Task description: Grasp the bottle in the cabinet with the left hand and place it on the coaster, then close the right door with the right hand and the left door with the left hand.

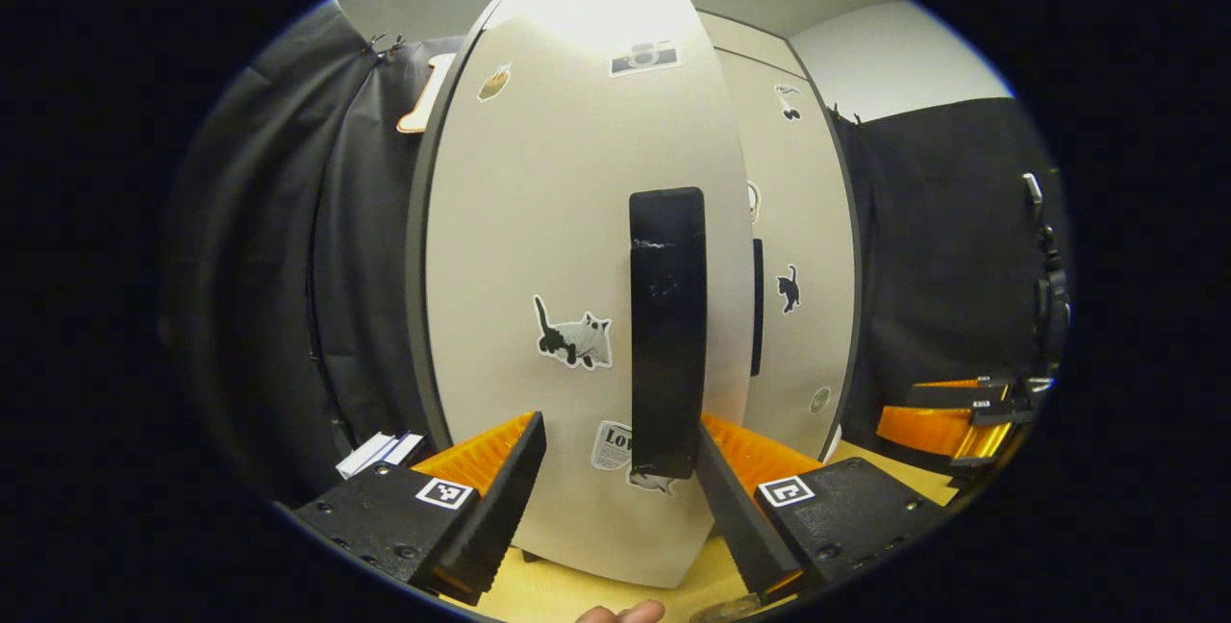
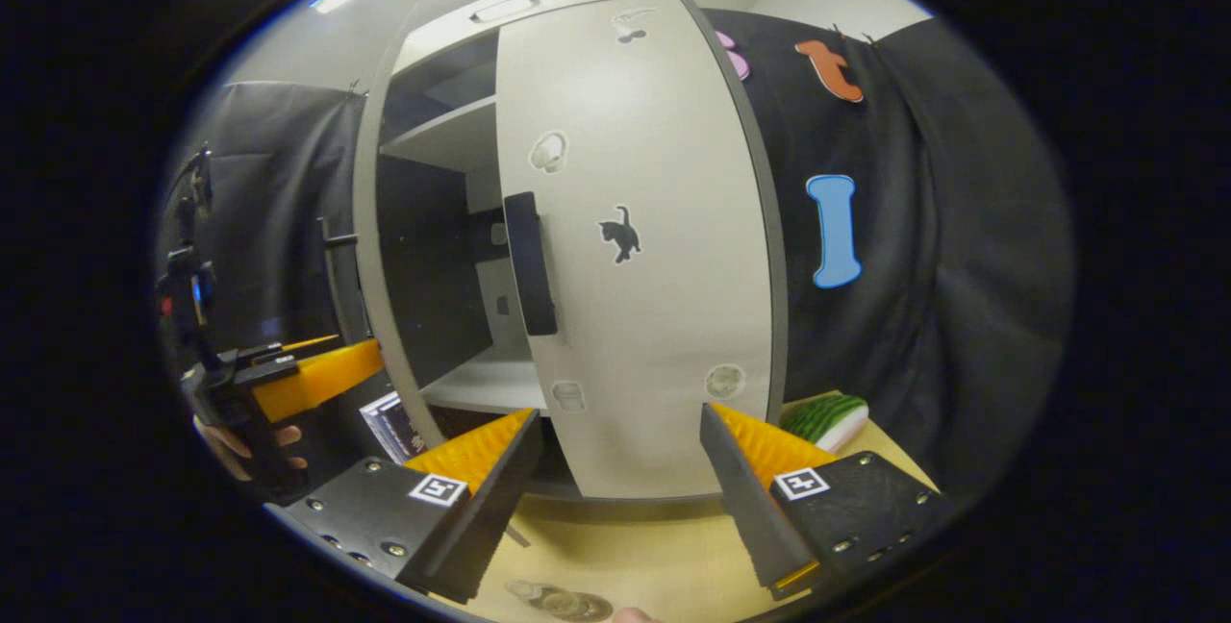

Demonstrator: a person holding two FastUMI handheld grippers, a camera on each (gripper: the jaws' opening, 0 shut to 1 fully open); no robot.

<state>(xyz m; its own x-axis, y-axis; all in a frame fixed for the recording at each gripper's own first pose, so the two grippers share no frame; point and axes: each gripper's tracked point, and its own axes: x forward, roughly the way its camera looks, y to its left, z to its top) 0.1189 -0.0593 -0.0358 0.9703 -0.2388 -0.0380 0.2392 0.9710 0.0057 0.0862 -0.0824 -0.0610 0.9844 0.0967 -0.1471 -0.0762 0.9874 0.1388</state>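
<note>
In the left gripper view, the left hand-held gripper (image 1: 615, 498) stands wide apart, holding nothing, just before the pale grey left cabinet door (image 1: 539, 248) with its black vertical handle (image 1: 665, 330), above the light wooden tabletop (image 1: 577, 594). In the right gripper view, the right hand-held gripper (image 2: 615, 498) also gapes wide and empty facing the pale grey right cabinet door (image 2: 654, 267), which looks shut, beside the open cabinet interior (image 2: 433, 267). At the bottom edge, on the tabletop, sits what seems the clear bottle (image 2: 563, 602), only partly seen.
</note>
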